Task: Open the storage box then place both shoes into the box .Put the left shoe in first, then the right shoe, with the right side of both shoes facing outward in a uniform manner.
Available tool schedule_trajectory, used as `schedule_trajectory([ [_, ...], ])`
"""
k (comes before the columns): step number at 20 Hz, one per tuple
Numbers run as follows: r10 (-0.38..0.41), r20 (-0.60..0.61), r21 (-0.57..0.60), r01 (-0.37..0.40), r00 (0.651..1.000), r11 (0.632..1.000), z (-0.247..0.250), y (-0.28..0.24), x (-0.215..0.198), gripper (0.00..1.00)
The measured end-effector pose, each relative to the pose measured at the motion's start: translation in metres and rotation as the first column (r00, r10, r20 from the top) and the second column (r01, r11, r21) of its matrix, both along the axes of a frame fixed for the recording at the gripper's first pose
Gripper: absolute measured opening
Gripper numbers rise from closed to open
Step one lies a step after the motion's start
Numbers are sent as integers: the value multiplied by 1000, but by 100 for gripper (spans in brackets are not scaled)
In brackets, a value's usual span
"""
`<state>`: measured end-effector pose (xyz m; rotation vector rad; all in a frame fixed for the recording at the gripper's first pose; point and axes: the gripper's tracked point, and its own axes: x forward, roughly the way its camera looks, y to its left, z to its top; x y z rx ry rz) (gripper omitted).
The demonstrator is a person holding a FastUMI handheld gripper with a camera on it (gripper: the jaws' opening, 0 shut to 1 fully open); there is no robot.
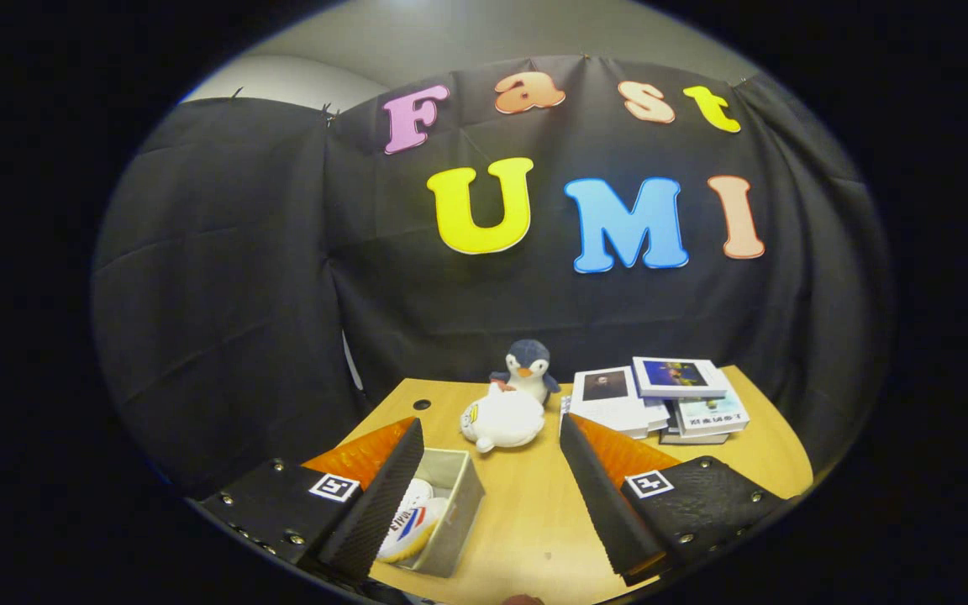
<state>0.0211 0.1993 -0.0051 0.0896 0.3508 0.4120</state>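
We see the storage box (450, 514) sitting open on the near left of the wooden table (534, 512), just behind the left finger, with at least one shoe (411, 525) lying inside it; whether both are in there we cannot tell, since the finger hides part of the interior. The box looks like a soft-sided fabric bin with thin pale walls, so we judge it light and liable to slide or buckle if pushed at the rim. The shoe seems a light sneaker with a smooth white upper, coloured stripes and a yellowish sole; its heel collar or the sidewall would be the firmest place to pinch, as the toe would likely squash.

The gripper (484, 487) hangs above the table with its jaws spread wide and nothing between them but bare tabletop.

Farther off sit a plump white plush toy (502, 418) and a penguin plush (528, 365) behind it, touching. To the far right lies a loose stack of books (660, 399), flat and stiff.
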Motion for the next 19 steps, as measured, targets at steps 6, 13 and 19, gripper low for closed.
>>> schedule_trajectory([
  [6, -88, 139, -63, 97, 986, 993, 29, -80, 1, 99],
  [13, -165, 225, -88, 189, 960, 978, 29, -142, 6, 99],
  [19, -241, 264, -7, 252, 934, 968, 38, -167, 14, 99],
])
